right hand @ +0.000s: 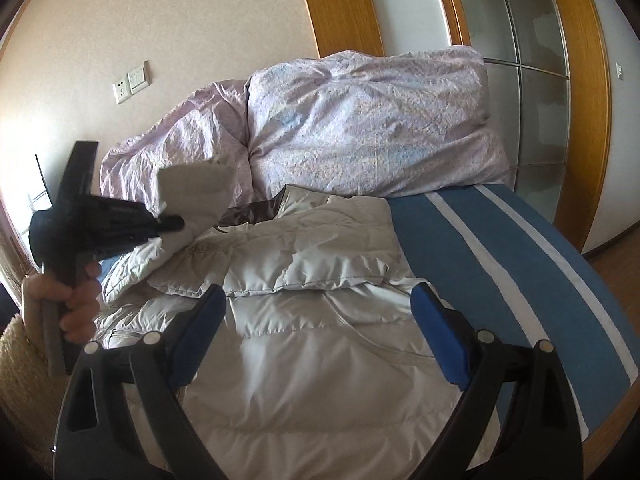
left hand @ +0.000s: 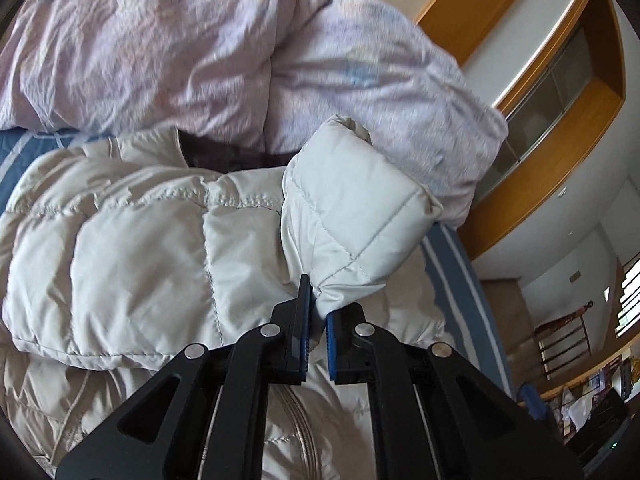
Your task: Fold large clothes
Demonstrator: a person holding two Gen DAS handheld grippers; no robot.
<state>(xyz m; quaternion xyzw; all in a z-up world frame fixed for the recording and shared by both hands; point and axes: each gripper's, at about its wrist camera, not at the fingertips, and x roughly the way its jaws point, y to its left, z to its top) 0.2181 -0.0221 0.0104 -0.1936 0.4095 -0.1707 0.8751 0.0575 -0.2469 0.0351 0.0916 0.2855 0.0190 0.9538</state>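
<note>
Your left gripper (left hand: 318,312) is pinched tight on the cuff of the sleeve (left hand: 352,216), holding it lifted above the pale puffer jacket (left hand: 140,248). Your right gripper (right hand: 316,336) hangs with its blue pads (right hand: 438,344) spread wide, nothing between them, over the jacket's lower body. The jacket lies flat across the bed (right hand: 520,264), collar toward the crumpled lilac duvet (right hand: 360,120) at the far edge, with the blue striped cover bare along the right edge.
</note>
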